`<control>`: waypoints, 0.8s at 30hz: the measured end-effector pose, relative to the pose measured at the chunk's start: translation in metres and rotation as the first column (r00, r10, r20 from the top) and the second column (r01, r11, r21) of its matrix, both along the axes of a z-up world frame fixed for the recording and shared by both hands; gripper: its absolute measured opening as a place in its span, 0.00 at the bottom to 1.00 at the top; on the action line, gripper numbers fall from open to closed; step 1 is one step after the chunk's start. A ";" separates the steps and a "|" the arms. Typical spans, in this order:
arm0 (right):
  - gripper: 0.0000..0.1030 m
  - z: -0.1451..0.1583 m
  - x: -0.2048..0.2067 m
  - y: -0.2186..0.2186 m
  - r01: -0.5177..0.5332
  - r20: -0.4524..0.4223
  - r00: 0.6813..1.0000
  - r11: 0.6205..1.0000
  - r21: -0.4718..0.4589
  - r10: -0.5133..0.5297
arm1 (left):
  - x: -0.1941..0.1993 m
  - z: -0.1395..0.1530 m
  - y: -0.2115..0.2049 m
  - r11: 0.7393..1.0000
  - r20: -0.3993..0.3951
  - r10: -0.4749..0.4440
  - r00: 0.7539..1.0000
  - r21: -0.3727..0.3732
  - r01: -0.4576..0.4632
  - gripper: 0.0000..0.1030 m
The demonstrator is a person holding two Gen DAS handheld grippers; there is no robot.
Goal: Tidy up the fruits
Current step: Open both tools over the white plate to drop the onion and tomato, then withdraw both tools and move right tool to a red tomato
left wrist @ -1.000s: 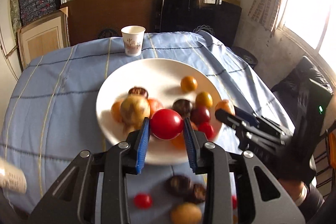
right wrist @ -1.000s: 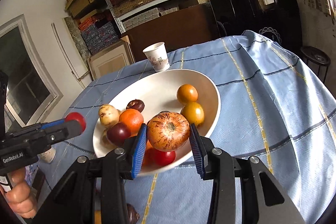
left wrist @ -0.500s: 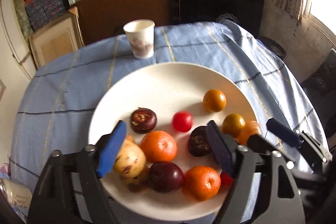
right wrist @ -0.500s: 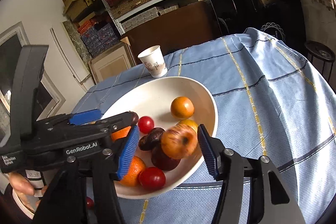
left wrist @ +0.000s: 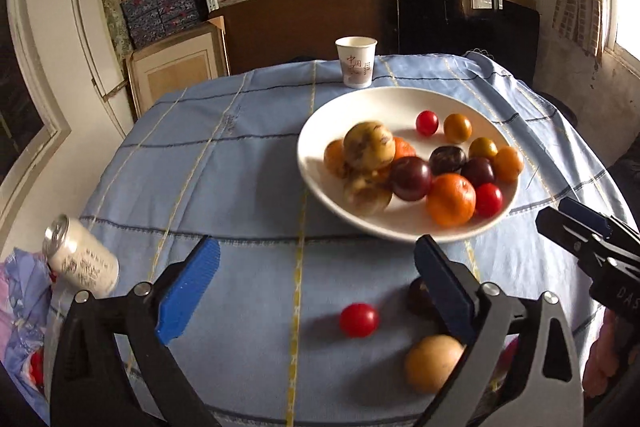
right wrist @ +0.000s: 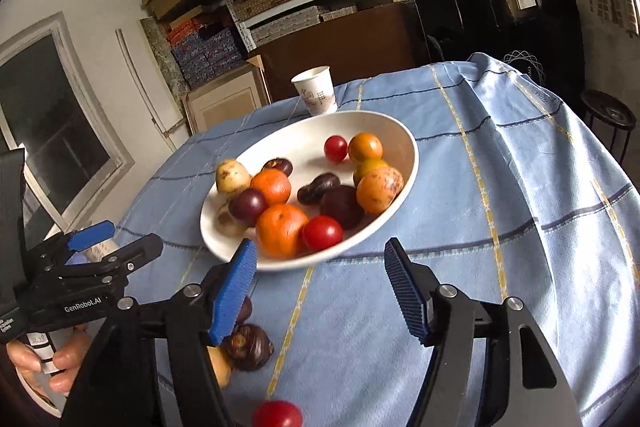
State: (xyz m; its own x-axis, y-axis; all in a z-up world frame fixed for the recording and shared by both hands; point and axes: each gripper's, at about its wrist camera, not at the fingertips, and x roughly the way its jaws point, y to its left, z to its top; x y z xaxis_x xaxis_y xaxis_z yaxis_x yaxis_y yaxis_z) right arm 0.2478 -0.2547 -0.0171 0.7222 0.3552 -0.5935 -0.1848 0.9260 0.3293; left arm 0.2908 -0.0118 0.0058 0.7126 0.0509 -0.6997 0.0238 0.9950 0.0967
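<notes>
A white bowl (left wrist: 316, 163) (right wrist: 412, 155) on the blue tablecloth holds several fruits: oranges, dark plums, red tomatoes, yellow-brown pears. My left gripper (left wrist: 316, 287) is open and empty, pulled back from the bowl above loose fruit: a red tomato (left wrist: 359, 320), a tan round fruit (left wrist: 434, 363), a dark one (left wrist: 418, 295). My right gripper (right wrist: 320, 291) is open and empty in front of the bowl. Beside its left finger lie a dark brown fruit (right wrist: 250, 347) and a red tomato (right wrist: 277, 414). Each gripper shows in the other's view, the right (left wrist: 576, 227), the left (right wrist: 110, 243).
A paper cup (left wrist: 356, 61) (right wrist: 316, 95) stands behind the bowl. A white drink can (left wrist: 82, 261) leans at the table's left edge by crumpled cloth (left wrist: 20, 291). Shelves with boxes fill the back wall. The cloth drapes over the table's right side (right wrist: 560, 155).
Both grippers let go of their fruits into the bowl, the left a red tomato, the right a speckled orange fruit, and drew back toward the near table edge, jaws wide.
</notes>
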 end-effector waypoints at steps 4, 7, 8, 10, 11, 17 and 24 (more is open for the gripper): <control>0.70 -0.010 -0.024 0.014 -0.057 -0.048 0.997 0.998 -0.035 0.055 | -0.033 -0.026 0.029 0.997 0.010 0.041 0.999 -0.072 -0.040 0.95; 0.70 -0.019 -0.034 0.023 -0.061 -0.084 0.995 0.994 -0.092 0.053 | -0.040 -0.034 0.036 0.997 -0.041 0.043 0.998 -0.054 -0.046 0.95; 0.70 -0.019 -0.037 0.025 -0.062 -0.077 0.996 0.992 -0.108 0.054 | -0.042 -0.035 0.038 0.997 -0.048 0.050 0.998 -0.065 -0.053 0.95; 0.70 -0.019 -0.040 0.027 -0.048 -0.055 0.998 0.988 -0.148 0.041 | -0.048 -0.034 0.042 0.995 -0.044 0.053 0.998 -0.086 -0.057 0.95; 0.70 -0.019 -0.039 0.027 -0.047 -0.052 0.998 0.986 -0.157 0.039 | -0.050 -0.032 0.042 0.995 -0.035 0.053 0.998 -0.083 -0.055 0.95; 0.66 -0.022 -0.039 0.029 -0.096 -0.093 0.992 0.986 -0.139 0.083 | -0.051 -0.030 0.036 0.997 -0.033 0.046 0.998 -0.056 -0.048 0.95; 0.53 -0.025 -0.047 0.037 -0.166 -0.157 0.977 0.978 -0.125 0.146 | -0.048 -0.032 0.043 0.994 -0.061 0.060 0.996 -0.092 -0.065 0.95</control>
State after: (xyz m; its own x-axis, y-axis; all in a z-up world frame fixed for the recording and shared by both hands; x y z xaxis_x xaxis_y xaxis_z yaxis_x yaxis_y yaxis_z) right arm 0.2006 -0.2175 -0.0418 0.5660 0.3648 -0.7393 -0.2901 0.9276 0.2355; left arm 0.2428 0.0312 -0.0266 0.6683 0.0261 -0.7434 -0.0357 0.9994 0.0031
